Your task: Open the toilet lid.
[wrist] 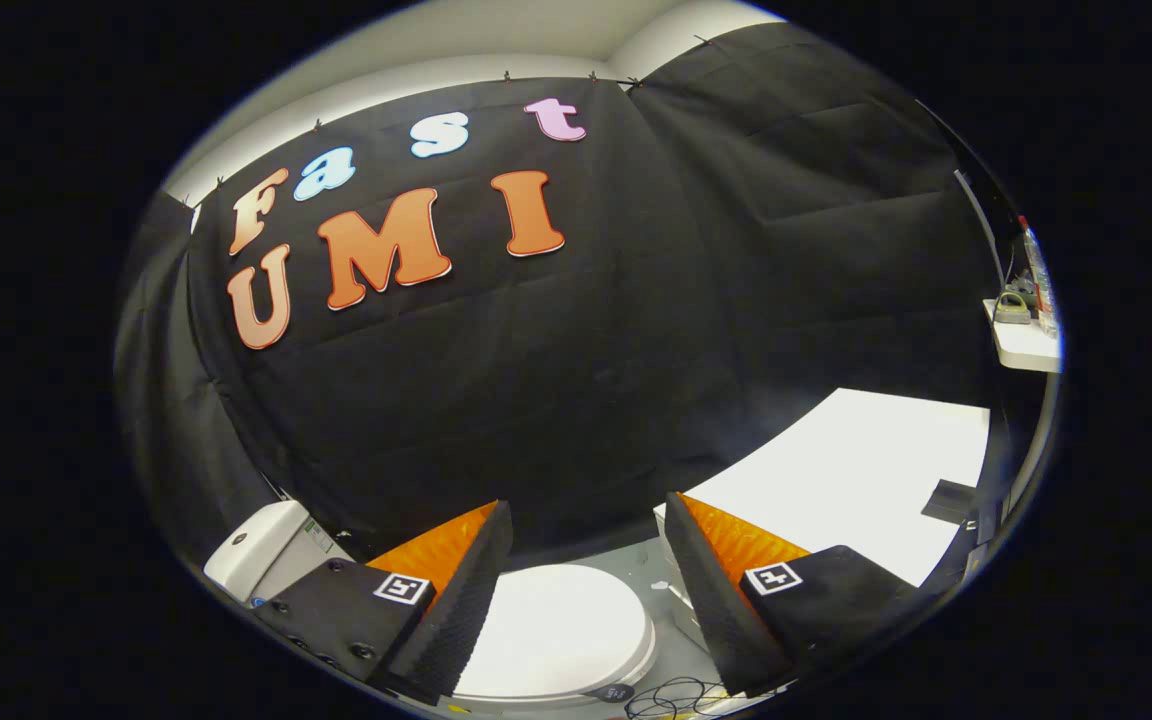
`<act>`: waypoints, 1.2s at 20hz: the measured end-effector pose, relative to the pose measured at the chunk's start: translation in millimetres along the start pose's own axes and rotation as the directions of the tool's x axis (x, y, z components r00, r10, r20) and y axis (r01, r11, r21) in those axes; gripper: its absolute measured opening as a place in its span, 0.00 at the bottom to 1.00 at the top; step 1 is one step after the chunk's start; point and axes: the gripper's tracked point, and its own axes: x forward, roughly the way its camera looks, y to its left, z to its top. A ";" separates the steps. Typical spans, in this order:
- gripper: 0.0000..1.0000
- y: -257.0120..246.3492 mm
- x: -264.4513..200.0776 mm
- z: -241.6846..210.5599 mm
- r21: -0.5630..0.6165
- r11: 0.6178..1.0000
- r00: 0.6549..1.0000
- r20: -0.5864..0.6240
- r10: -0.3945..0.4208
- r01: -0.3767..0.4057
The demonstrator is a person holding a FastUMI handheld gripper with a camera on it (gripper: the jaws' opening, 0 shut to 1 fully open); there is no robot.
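Fingers (586, 600) apart above closed toilet lid (556, 630).

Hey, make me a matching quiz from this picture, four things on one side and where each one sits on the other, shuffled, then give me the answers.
Things:
1. toilet lid
2. toilet tank
3. white table
4. small shelf

Places:
A. high up, beyond the table, against the cloth wall
B. below and between the fingers of the open claw, lying shut
C. beside one finger, on the tank's side of the toilet
D. beyond the other finger, opposite the tank

Pairs: 1-B, 2-C, 3-D, 4-A
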 end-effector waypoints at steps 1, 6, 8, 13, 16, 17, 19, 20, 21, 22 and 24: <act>0.99 2.9 1.2 -6.2 0.001 1.000 1.000 -0.007 0.003 -0.003; 0.99 11.4 9.9 -50.9 0.014 1.000 0.997 -0.070 0.018 -0.017; 0.99 10.1 11.8 -74.7 0.037 0.999 0.993 -0.111 0.027 -0.023; 0.98 4.8 13.9 -137.5 0.090 0.996 0.978 -0.206 0.033 -0.015; 0.99 -0.2 13.6 -168.2 0.102 0.995 0.967 -0.250 0.038 -0.013; 0.99 -2.4 13.8 -176.7 0.112 0.994 0.964 -0.264 0.041 -0.011; 0.99 -9.1 14.1 -195.1 0.131 0.991 0.955 -0.293 0.040 -0.002; 0.99 -13.9 13.8 -204.8 0.140 0.990 0.950 -0.309 0.039 0.006; 0.99 -17.0 14.6 -212.9 0.150 0.989 0.946 -0.323 0.034 0.015; 0.99 -22.0 13.6 -222.3 0.158 0.987 0.940 -0.340 0.029 0.026; 0.99 -27.1 9.9 -240.9 0.182 0.983 0.927 -0.373 0.032 0.039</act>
